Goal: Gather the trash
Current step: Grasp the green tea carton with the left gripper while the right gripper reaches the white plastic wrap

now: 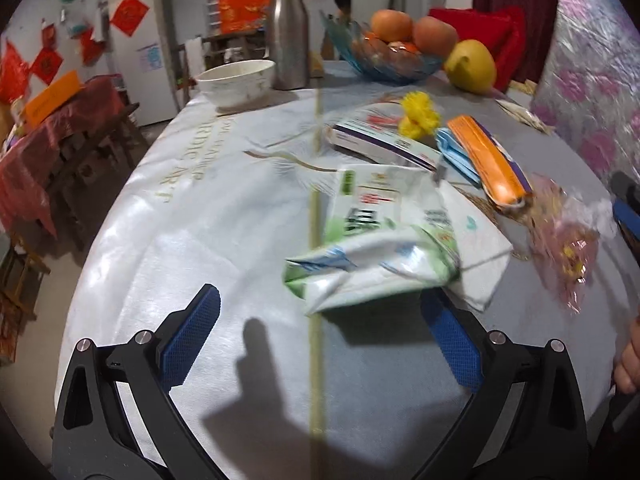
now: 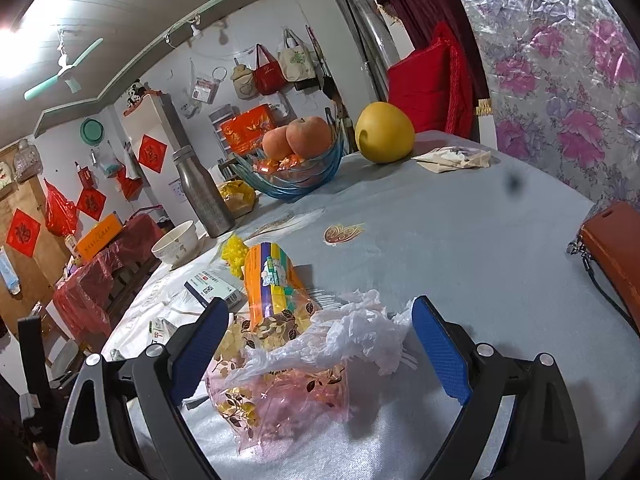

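My left gripper [image 1: 320,340] is open above the pale tablecloth [image 1: 208,208]. Just ahead of it lies a crumpled green-and-white carton [image 1: 372,256], which covers the tip of the right finger; a white napkin [image 1: 480,248] sits under it. Beyond are a white box [image 1: 380,140], a yellow pom-pom [image 1: 418,116], a blue packet [image 1: 456,156] and an orange wrapper [image 1: 488,160]. My right gripper [image 2: 320,340] is open, with a pink leaf-printed plastic bag [image 2: 288,388] and crumpled white plastic [image 2: 352,336] between its fingers. The orange wrapper [image 2: 272,280] lies right behind the bag.
At the table's back stand a white bowl [image 1: 240,80], a steel bottle [image 1: 288,32], a blue glass fruit bowl [image 1: 392,60] and a yellow pomelo [image 1: 470,66]. A brown purse [image 2: 616,252] lies at the right edge, a paper packet [image 2: 452,158] near the pomelo [image 2: 384,132].
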A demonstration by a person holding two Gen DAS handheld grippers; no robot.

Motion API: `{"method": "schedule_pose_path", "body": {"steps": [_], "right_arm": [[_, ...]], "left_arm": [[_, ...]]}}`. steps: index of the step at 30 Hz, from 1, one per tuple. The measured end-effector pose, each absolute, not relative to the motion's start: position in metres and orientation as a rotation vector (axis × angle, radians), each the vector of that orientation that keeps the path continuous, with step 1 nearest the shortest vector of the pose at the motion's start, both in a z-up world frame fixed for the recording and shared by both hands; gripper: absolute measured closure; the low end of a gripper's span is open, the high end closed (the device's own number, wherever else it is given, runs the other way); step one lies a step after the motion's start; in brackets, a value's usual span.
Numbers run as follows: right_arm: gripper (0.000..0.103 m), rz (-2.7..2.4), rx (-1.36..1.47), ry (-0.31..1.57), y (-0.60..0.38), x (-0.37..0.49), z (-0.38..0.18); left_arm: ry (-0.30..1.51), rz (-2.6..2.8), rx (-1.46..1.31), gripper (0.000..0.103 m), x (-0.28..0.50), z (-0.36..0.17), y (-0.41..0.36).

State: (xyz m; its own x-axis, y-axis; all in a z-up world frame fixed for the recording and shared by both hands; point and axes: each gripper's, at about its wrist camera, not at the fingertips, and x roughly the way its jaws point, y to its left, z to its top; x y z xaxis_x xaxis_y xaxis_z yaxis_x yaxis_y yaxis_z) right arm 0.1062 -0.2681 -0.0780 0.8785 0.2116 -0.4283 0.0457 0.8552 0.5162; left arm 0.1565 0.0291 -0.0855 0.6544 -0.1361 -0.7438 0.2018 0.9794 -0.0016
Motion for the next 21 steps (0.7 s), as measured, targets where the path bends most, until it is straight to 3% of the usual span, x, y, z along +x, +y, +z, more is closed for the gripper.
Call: {"method": "schedule_pose_path", "body": {"steps": [15,21], "right_arm": [[0.011,0.124,0.556,0.496,-0.265,0.107,-0.08],[0.011,0.131,0.566,0.499,-0.266,0.108,-0.081]], "left_arm": [[0.762,-0.235,0.158,0.007,0.171,-0.078,-0.01],[0.889,-0.273,0.033,0.006,0.197,-0.092,0.006]]}}
